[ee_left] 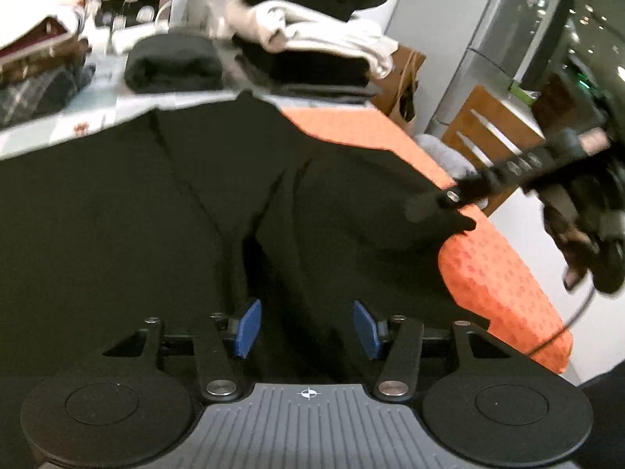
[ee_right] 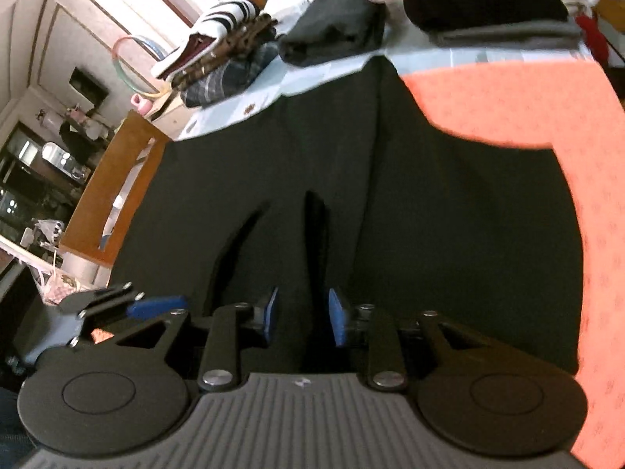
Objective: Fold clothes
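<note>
— So, how do the two grippers sit?

— The left gripper (ee_left: 306, 328) hangs low over the black garment (ee_left: 164, 211), blue pads (ee_left: 247, 326) spread apart with dark cloth showing between them; whether they touch it I cannot tell. The right gripper (ee_right: 302, 318) is also low over the same garment (ee_right: 449, 234), its pads (ee_right: 339, 320) set closer but still parted, a raised dark fold running between them. In the left wrist view the right gripper (ee_left: 449, 197) shows from the side, reaching in at the garment's right edge, blurred.

— And the garment?

— Spread flat across an orange cover (ee_left: 504, 281) on the table, with several long creases.

— What is behind it?

— Three piles: a tall stack (ee_left: 312, 39) of black and white folded clothes, one rolled dark bundle (ee_left: 172, 62), and a patterned heap (ee_right: 222, 58) at the left.

— Anything unclear?

— The hand (ee_left: 578, 211) holding the right gripper is smeared and cut off at the edge. The tall stack's top leaves the frame.
</note>
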Motion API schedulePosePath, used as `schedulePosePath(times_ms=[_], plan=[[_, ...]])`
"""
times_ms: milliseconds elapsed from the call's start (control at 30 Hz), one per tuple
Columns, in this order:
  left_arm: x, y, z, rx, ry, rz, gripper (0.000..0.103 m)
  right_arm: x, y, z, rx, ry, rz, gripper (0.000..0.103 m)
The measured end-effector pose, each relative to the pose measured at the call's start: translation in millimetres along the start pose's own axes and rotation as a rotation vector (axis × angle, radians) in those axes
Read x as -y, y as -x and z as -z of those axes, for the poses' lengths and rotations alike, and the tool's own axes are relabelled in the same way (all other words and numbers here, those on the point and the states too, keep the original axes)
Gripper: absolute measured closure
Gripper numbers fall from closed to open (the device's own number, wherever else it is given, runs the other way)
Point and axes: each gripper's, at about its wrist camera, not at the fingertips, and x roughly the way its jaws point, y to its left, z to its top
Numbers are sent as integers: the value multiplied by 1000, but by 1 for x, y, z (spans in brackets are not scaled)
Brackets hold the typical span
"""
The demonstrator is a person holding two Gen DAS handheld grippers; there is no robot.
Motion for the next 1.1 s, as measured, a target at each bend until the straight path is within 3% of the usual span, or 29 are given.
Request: schedulePosePath(times_ms=[167,400,467,500,533,567,833,1100], plan=[[-6,-2,0,-24,18,52,51,0,-11,23,-26,-13,-2,64],[-6,-8,2,-53,36,137,66,1,-33,40,-91,-63,-26,64],[-6,-11,3,-66,48,153,72,0,-32,44,-98,-78,-43,67],[-7,-13,4,-73,54,161,82,0,-30,46,-96,-81,-54,80],[-9,-8,-2,-51,68,178,94,-2,-27,47,-89,-80,-64,96],[-11,-4,-8,-28,84,195,96,-3,-23,48,-81,-77,-72,100],[-31,31,-56,156,204,333,97,-26,40,10,103,-113,-245,100],[-58,60,-115,340,344,443,97,-34,83,-71,281,-175,-378,100]])
